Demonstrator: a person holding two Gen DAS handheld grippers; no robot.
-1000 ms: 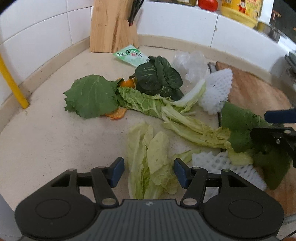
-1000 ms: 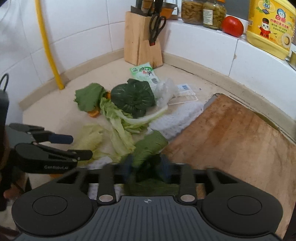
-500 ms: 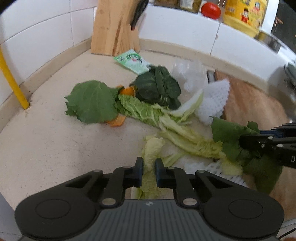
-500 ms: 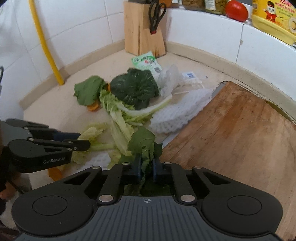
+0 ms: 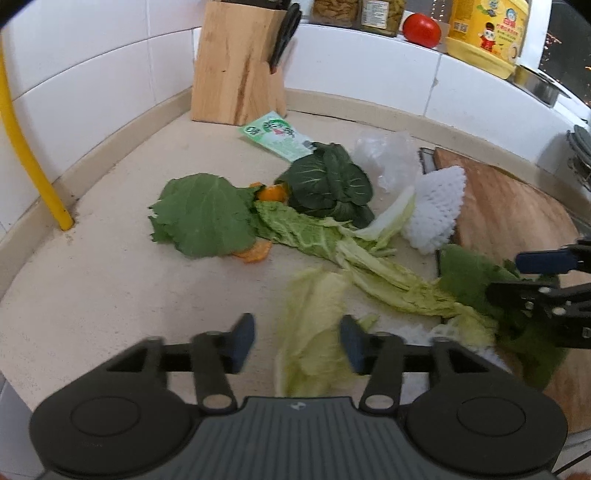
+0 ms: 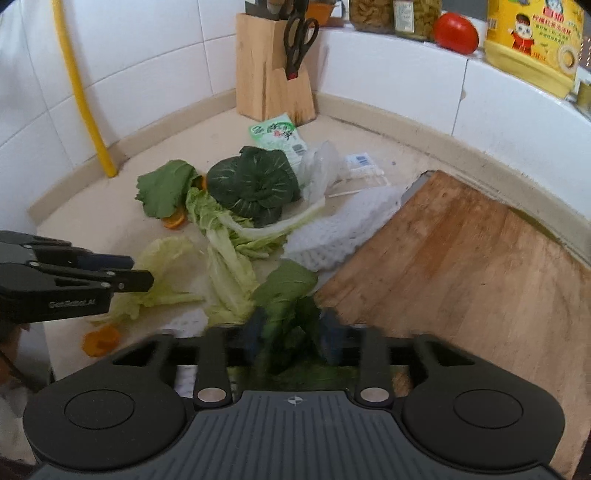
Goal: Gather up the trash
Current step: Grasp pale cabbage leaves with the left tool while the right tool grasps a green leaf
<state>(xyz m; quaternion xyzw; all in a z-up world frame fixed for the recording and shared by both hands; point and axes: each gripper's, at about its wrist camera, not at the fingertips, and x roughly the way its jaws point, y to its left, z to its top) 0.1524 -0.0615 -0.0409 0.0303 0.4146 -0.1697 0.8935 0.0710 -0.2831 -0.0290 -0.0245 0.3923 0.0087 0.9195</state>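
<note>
Vegetable scraps lie on the beige counter. My left gripper is open, with a pale cabbage leaf lying between its fingers. My right gripper is open around a dark green leaf at the cutting board's edge; it also shows in the left wrist view. Further back lie a big green leaf, a dark bok choy, long cabbage leaves, orange peel, white foam nets, clear plastic and a green packet.
A wooden cutting board lies at the right. A knife block with scissors stands in the corner. A yellow pipe runs down the left wall. Jars, a tomato and a yellow bottle stand on the ledge.
Both grippers were shut on leaves half a second ago and have now opened. The pale cabbage leaf and the dark green leaf lie loose between the fingers.
</note>
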